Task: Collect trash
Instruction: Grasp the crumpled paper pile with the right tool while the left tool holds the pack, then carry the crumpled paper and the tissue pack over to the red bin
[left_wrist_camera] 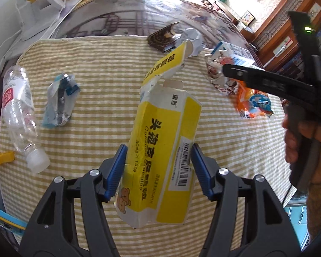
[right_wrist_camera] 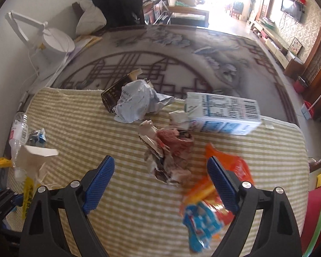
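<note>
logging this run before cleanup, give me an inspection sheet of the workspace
surface: striped mat on patterned table.
job's things: yellow medicine box, milk carton, orange snack wrapper, crumpled paper, plastic bottle, blue wrapper, torn wrapper, dark box.
clutter: nothing seen.
grippers: left hand-held gripper shut on yellow medicine box; right hand-held gripper open.
cables: white cord.
surroundings: desk lamp, TV.
</note>
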The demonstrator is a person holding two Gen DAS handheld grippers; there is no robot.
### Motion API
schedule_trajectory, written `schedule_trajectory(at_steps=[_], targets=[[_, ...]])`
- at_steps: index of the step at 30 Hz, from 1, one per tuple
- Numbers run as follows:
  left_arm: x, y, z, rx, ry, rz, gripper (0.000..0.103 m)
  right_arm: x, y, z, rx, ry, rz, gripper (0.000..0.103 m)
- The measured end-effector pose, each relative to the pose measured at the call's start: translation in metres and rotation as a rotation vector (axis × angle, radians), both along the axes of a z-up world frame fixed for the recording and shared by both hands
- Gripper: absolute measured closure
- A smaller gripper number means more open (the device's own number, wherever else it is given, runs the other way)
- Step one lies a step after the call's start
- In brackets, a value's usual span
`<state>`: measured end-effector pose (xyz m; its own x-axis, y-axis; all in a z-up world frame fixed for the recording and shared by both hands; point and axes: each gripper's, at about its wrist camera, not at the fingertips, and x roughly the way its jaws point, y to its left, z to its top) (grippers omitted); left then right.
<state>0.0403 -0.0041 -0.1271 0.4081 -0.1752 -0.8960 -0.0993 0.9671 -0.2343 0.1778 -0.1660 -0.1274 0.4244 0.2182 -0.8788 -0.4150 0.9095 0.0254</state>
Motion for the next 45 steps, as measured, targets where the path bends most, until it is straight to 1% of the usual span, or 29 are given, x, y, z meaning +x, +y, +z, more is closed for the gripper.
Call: schedule_trajectory(at_steps=[8,10,12,13,14,15,16,19,20,21,23,26,33,36,38,42,45], targets=[[-0.004,0.024,-0.001,-0.015,0.01,0.061,0.045,0.023,0.018,-0.023,-0.059,0.022,0.006,0.018],[-0.005,0.024,-0.001,-0.015,0.012,0.068,0.045,0.027,0.02,-0.029,-0.077,0.031,0.012,0.02],[-0.005,0.026,-0.002,-0.016,0.013,0.073,0.045,0.029,0.021,-0.032,-0.085,0.032,0.011,0.024],[-0.006,0.026,-0.002,-0.016,0.013,0.074,0.045,0.03,0.021,-0.033,-0.086,0.032,0.01,0.032],[-0.006,0.027,-0.002,-0.015,0.013,0.076,0.045,0.03,0.02,-0.034,-0.082,0.038,0.012,0.043],[-0.006,0.027,-0.002,-0.014,0.013,0.078,0.045,0.031,0.02,-0.034,-0.081,0.042,0.012,0.047],[-0.006,0.027,-0.001,-0.012,0.012,0.08,0.045,0.03,0.019,-0.033,-0.077,0.04,0.013,0.048],[-0.007,0.026,0.0,-0.005,0.008,0.086,0.045,0.026,0.015,-0.024,-0.046,0.033,0.015,0.065],[-0.007,0.025,0.001,-0.004,0.007,0.088,0.045,0.024,0.013,-0.019,-0.02,0.039,0.018,0.083],[-0.007,0.024,0.002,-0.005,0.004,0.09,0.045,0.021,0.012,-0.015,-0.006,0.039,0.02,0.085],[-0.007,0.023,0.004,-0.008,-0.001,0.089,0.045,0.011,0.01,-0.005,0.018,0.02,0.031,0.086],[-0.006,0.018,0.006,-0.009,-0.012,0.08,0.045,-0.007,0.009,0.01,0.042,-0.003,0.06,0.093],[-0.006,0.008,0.011,-0.014,-0.034,0.057,0.045,-0.047,-0.001,0.04,0.114,-0.04,0.077,0.095],[-0.005,0.004,0.011,-0.02,-0.034,0.047,0.045,-0.053,-0.008,0.044,0.125,-0.039,0.062,0.095],[-0.005,0.002,0.011,-0.021,-0.036,0.041,0.045,-0.051,-0.009,0.043,0.107,-0.045,0.036,0.09],[-0.01,0.0,0.015,-0.018,-0.043,0.031,0.045,-0.044,-0.008,0.036,0.089,-0.042,0.026,0.099],[-0.013,0.005,0.014,-0.021,-0.041,0.048,0.045,-0.049,-0.008,0.036,0.109,-0.036,0.041,0.1]])
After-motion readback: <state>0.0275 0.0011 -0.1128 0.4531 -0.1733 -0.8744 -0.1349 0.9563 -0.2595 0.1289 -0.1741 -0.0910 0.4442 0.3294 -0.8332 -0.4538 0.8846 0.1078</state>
